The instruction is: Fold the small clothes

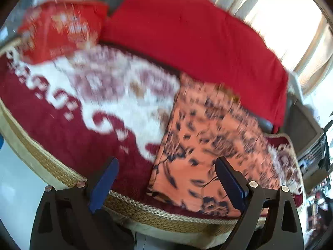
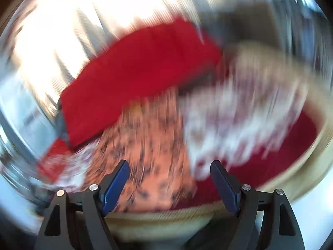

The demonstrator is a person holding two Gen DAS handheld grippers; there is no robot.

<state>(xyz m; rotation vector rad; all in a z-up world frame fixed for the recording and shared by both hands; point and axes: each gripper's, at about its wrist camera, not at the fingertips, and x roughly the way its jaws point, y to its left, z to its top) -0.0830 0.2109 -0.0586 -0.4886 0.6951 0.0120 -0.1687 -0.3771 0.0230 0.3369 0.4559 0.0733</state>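
The one piece I am folding is a peach cloth (image 1: 199, 145) printed with dark blue flowers and leaves, thin and soft, lying flat as a long folded rectangle on the bed cover (image 1: 62, 125); its near short end reaches the cover's braided front edge and its far end runs up to the red cushion (image 1: 197, 41). The cover under it is plush, deep maroon with a large white scrolling pattern, and its edge is trimmed with a tan woven braid (image 1: 156, 210). My left gripper (image 1: 166, 179) hangs just above the near end of the cloth, its two blue-padded fingers (image 1: 104, 183) spread wide, with nothing between them. My right gripper (image 2: 169, 185) is likewise wide open and empty, above the same near end of the cloth (image 2: 149, 145), though that view is heavily smeared and I cannot tell whether it touches the fabric. Behind the cloth the one large cushion is plain red, thick and flat-topped. At the far left corner of the cover sits one smaller red pillow (image 1: 62, 27) with a pale printed pattern, too blurred to read. Beyond the bed, bright pale curtains (image 1: 281, 20) hang in vertical folds.
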